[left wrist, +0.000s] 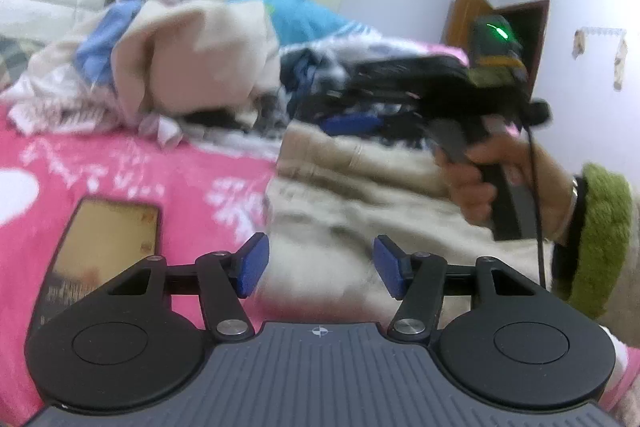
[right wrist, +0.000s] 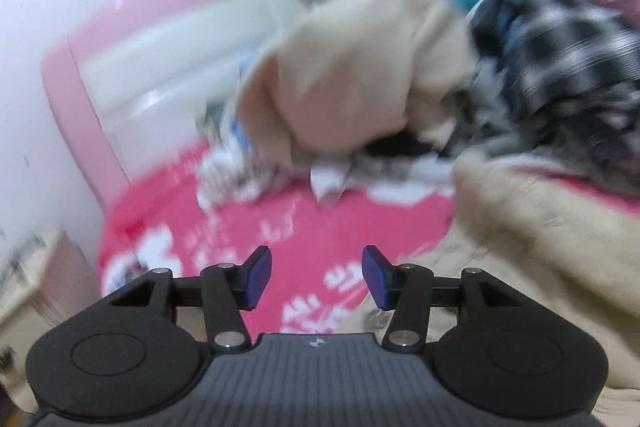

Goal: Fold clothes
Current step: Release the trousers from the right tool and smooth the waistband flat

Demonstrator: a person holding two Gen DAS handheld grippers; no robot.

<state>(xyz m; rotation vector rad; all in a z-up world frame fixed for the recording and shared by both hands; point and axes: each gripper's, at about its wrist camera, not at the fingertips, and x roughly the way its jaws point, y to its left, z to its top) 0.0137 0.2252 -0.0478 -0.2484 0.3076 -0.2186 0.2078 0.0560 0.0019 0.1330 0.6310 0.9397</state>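
Beige garment (left wrist: 360, 195) lies spread on pink blanket (left wrist: 140, 163), long axis running from L gripper (left wrist: 320, 269) toward clothes pile (left wrist: 192, 59). L & R gripper (right wrist: 316, 283) jaws part-open, empty.

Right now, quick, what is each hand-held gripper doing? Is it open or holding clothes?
Left hand-held gripper: open, holding nothing.
Right hand-held gripper: open, holding nothing.

Rumpled clothes pile (left wrist: 192, 59) on pink bedspread (left wrist: 132, 167)
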